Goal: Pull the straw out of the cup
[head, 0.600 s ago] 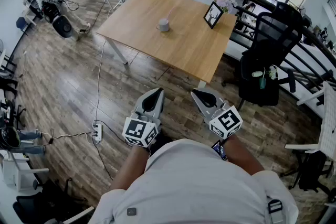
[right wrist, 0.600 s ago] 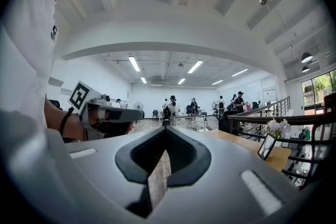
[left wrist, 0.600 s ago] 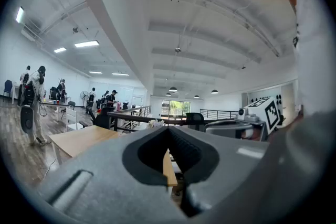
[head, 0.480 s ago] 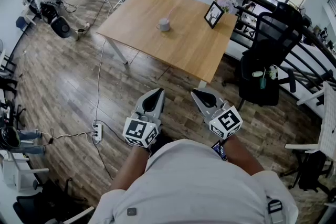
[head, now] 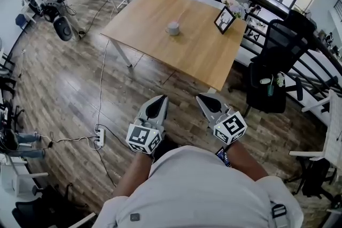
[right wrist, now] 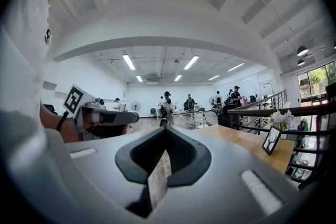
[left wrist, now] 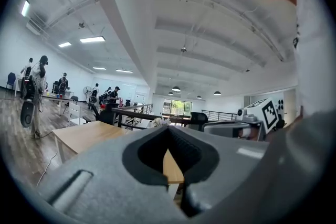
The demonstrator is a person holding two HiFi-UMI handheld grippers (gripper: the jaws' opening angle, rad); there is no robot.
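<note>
The pull had not begun; this was the approach step, with the person standing on the wooden floor point(head: 69, 88) well apart from the table point(head: 197, 56). In the head view the table lay toward 12 o'clock from the person, and the small pale cup point(head: 172, 28) stood on it, a little to 11 o'clock of the table's middle, with a picture frame point(head: 224, 20) farther along toward 2 o'clock of the cup. The straw was too small to make out at that range; it may have stood in the cup, but the head view did not settle it. The left tool point(head: 160, 99) and the right tool point(head: 202, 97) were held level, side by side, close to the person's body, both aimed toward 12 o'clock at the table. Each tool's own view showed its jaws closed together with nothing between them, only floor and table edge showing through the gap behind the tips. A black office chair point(head: 278, 56) stood off the table's corner at 3 o'clock, out of the straight path. The next move, as I judged it, called for walking up to the table until the cup was within reach, opening one tool to steady the cup, and opening the other to close on the straw above the rim before drawing it straight up.
</note>
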